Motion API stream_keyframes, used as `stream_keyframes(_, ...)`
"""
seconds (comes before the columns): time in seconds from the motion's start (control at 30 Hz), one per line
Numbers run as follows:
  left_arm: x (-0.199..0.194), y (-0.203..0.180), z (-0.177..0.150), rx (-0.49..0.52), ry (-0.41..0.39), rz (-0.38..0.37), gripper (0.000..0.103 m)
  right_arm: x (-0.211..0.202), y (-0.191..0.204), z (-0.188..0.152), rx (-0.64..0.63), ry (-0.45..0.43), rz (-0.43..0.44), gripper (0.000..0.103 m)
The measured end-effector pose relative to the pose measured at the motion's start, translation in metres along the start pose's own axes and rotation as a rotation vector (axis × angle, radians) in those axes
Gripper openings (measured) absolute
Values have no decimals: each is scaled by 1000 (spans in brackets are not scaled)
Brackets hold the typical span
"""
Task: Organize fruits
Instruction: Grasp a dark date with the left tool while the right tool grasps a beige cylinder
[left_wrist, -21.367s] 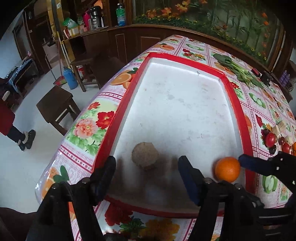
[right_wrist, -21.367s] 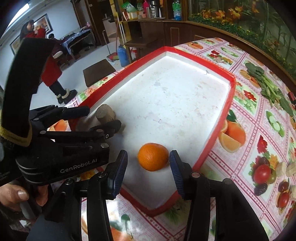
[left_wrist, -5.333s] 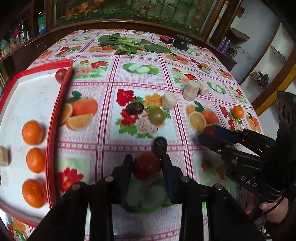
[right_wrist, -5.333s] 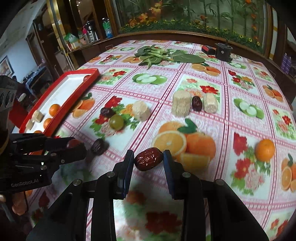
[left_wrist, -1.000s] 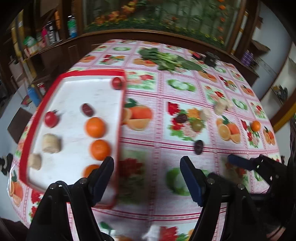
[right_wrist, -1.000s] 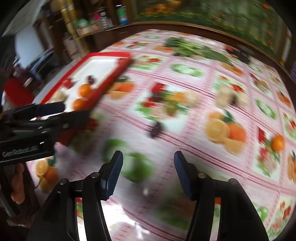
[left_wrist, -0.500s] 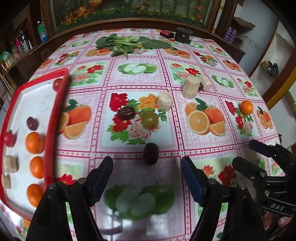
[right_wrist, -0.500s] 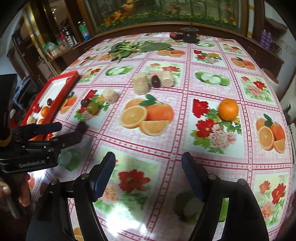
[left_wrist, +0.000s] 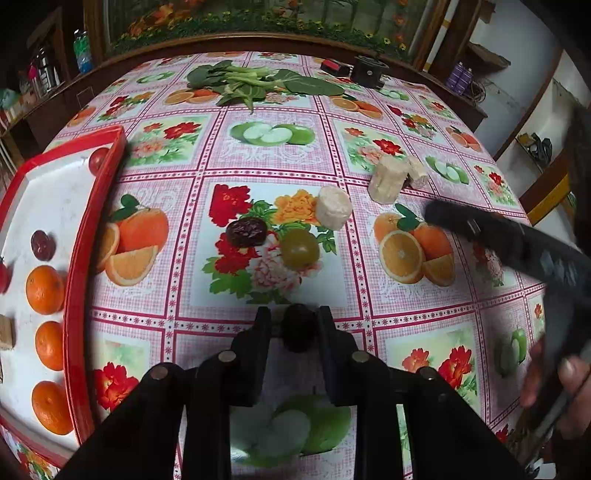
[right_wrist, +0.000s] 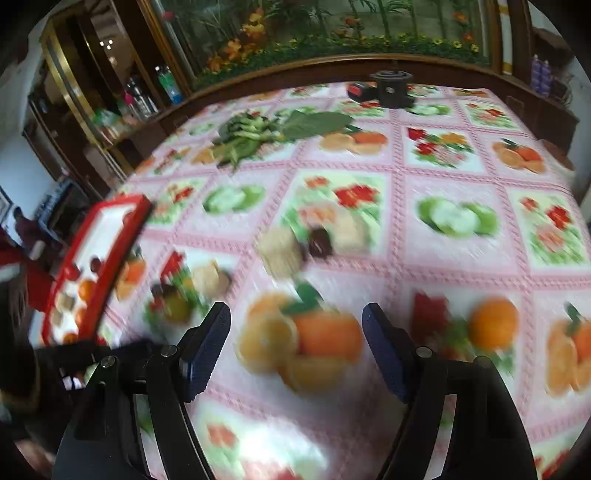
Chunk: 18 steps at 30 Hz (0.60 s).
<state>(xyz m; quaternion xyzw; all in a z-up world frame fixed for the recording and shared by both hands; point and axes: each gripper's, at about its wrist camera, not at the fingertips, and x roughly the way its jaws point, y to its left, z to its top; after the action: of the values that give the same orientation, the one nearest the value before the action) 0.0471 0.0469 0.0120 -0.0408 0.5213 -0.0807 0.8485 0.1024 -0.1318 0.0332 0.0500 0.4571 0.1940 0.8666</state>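
In the left wrist view, the left gripper sits at the bottom centre, its jaws having just been closing, and they now clamp a dark date that rests on the flowered tablecloth. Just above it in the frame lie a wrinkled brown date, a green fruit and a pale cut chunk, close together on a printed flower panel. Farther to the upper right stand two more pale chunks, touching or nearly so. At the left edge, the red-rimmed tray holds three oranges in a column, a dark red fruit above them and a red tomato in its upper corner. Leafy greens lie at the top centre, with a black device to their right. The right gripper crosses the right side, blurred, with a hand gripping its handle at the lower right.

The right wrist view is heavily blurred. The right gripper fills the bottom, its jaws standing wide apart with nothing between them but the cloth's printed oranges. A real orange lies at the right, beside the right finger. Pale chunks with a dark date between them sit at the centre. The tray shows at the left edge, and the left gripper is a dark shape at the lower left.
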Motion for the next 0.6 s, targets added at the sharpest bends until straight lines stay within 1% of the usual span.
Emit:
stream_keyframes(0.07,0,1,0,-1,3,-4,28,9,7,10,-26,-9,4,73)
stream_keyframes(0.13,0,2,-1,1,6,-10,28,18,15,16,-53,-12,2,64)
stream_keyframes(0.23,0,3,-1,5,9,-16,28,31,23,22,-81,-13,-13,58)
stream_keyframes(0.27,-1,3,-1,8,9,-18,28,35,24,23,-88,-10,-20,53)
stream_keyframes(0.3,-1,3,-1,12,9,-18,28,39,24,24,-91,-4,-32,38)
stream_keyframes(0.33,0,3,-1,14,8,-20,28,43,23,24,-92,6,-40,31)
stream_keyframes(0.43,-1,6,-1,6,1,-38,28,47,20,23,-96,8,-53,29)
stream_keyframes(0.6,-3,9,-4,0,-20,-62,27,35,15,17,-79,-6,-45,29)
